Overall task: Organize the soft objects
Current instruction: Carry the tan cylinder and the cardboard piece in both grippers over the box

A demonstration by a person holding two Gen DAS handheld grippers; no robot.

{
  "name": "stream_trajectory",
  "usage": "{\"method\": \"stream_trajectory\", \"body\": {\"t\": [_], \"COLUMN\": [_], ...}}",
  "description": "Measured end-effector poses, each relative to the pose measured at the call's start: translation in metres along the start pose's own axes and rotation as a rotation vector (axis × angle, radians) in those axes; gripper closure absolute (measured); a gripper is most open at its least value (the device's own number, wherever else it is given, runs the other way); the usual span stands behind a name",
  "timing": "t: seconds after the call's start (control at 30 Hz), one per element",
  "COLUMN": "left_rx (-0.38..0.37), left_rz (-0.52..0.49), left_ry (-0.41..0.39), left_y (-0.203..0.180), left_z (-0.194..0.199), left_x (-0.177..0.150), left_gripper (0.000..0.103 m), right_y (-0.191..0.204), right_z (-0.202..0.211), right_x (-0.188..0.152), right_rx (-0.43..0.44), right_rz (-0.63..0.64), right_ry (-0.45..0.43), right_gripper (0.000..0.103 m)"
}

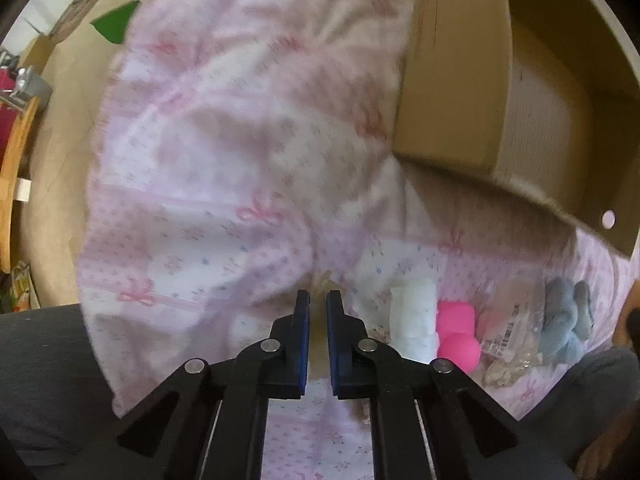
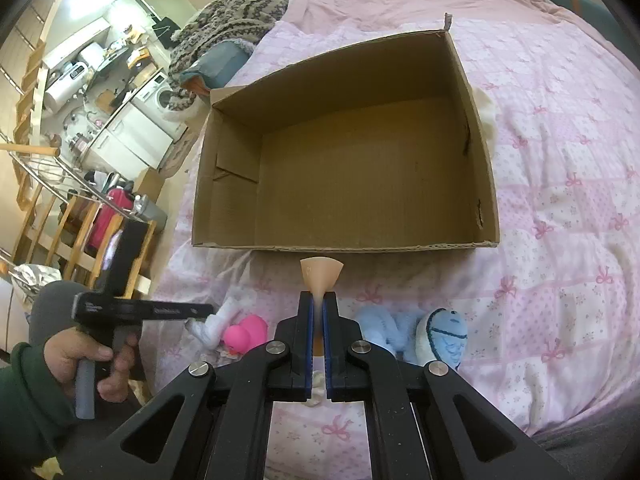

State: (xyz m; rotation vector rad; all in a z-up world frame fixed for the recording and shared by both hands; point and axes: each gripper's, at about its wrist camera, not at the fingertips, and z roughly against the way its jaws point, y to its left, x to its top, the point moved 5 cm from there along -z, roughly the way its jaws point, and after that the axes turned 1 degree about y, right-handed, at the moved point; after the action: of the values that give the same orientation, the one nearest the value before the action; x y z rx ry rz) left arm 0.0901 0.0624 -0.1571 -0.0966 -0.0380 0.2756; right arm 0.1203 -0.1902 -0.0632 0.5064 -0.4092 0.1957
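Observation:
My right gripper [image 2: 319, 298] is shut on a beige sponge wedge [image 2: 321, 272], held just short of the near wall of an open cardboard box [image 2: 344, 245] on the pink bedspread. On the bed below lie a white soft item [image 2: 214, 326], a pink toy [image 2: 246, 334], a light blue plush [image 2: 382, 330] and a blue-white plush [image 2: 442, 336]. My left gripper [image 1: 318, 300] has its jaws a narrow gap apart with nothing between them, low over the bed. It also shows in the right wrist view [image 2: 200, 310]. The left wrist view shows the box [image 1: 452, 92], a white item [image 1: 414, 322], the pink toy [image 1: 458, 336] and a grey-blue plush [image 1: 566, 320].
A clear packet with a barcode [image 1: 506, 336] lies between the pink toy and the plush. A knitted grey blanket [image 2: 228, 16] is heaped at the bed's far left corner. A wooden rack [image 2: 80, 240] and kitchen units [image 2: 132, 128] stand left of the bed.

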Motion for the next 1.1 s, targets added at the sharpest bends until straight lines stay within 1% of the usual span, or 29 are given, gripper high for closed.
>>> {"method": "stream_trajectory", "body": {"t": [0.07, 0.17, 0.27, 0.4, 0.5, 0.63, 0.67, 0.77, 0.83, 0.93, 1.0, 1.07, 1.1], "left_rx": [-0.007, -0.026, -0.017, -0.031, -0.061, -0.105, -0.111, -0.051, -0.067, -0.094, -0.097, -0.067, -0.064], "left_rz": [0.005, 0.035, 0.06, 0.109, 0.096, 0.032, 0.01, -0.072, -0.1, -0.118, -0.118, -0.12, -0.123], "left_ry": [-0.047, -0.091, -0.144, -0.189, -0.224, -0.307, -0.323, -0.373, -0.377, -0.396, -0.407, -0.414, -0.412], "left_y": [0.002, 0.007, 0.011, 0.011, -0.002, -0.031, -0.04, -0.063, -0.077, -0.091, -0.096, -0.101, -0.103], "left_z": [0.012, 0.03, 0.048, 0.084, 0.103, 0.131, 0.133, 0.141, 0.139, 0.132, 0.123, 0.114, 0.108], "left_x": [0.0, -0.001, -0.003, -0.002, 0.003, 0.018, 0.028, 0.041, 0.053, 0.07, 0.081, 0.088, 0.092], "left_gripper": [0.095, 0.095, 0.096, 0.096, 0.096, 0.096, 0.096, 0.096, 0.096, 0.096, 0.096, 0.096, 0.096], "right_y": [0.0, 0.0, 0.001, 0.004, 0.005, 0.003, 0.004, 0.005, 0.005, -0.001, -0.007, -0.017, -0.022], "right_z": [0.0, 0.001, 0.002, 0.012, 0.022, 0.03, 0.03, 0.031, 0.027, 0.014, 0.004, -0.012, -0.02], "right_x": [-0.001, -0.001, -0.001, 0.004, 0.013, 0.035, 0.04, 0.061, 0.074, 0.087, 0.091, 0.09, 0.088], "right_rx": [-0.001, -0.002, -0.007, 0.004, -0.001, -0.007, -0.006, -0.021, -0.025, -0.028, -0.021, -0.034, -0.045], "right_rz": [-0.002, 0.0, 0.001, -0.01, -0.01, -0.02, -0.02, -0.009, -0.006, -0.022, -0.04, -0.069, -0.085], "right_ry": [0.002, 0.001, -0.002, -0.021, -0.046, -0.075, -0.081, -0.107, -0.118, -0.129, -0.148, -0.145, -0.126], "right_gripper": [0.098, 0.097, 0.097, 0.097, 0.097, 0.097, 0.097, 0.097, 0.097, 0.097, 0.097, 0.097, 0.097]}}
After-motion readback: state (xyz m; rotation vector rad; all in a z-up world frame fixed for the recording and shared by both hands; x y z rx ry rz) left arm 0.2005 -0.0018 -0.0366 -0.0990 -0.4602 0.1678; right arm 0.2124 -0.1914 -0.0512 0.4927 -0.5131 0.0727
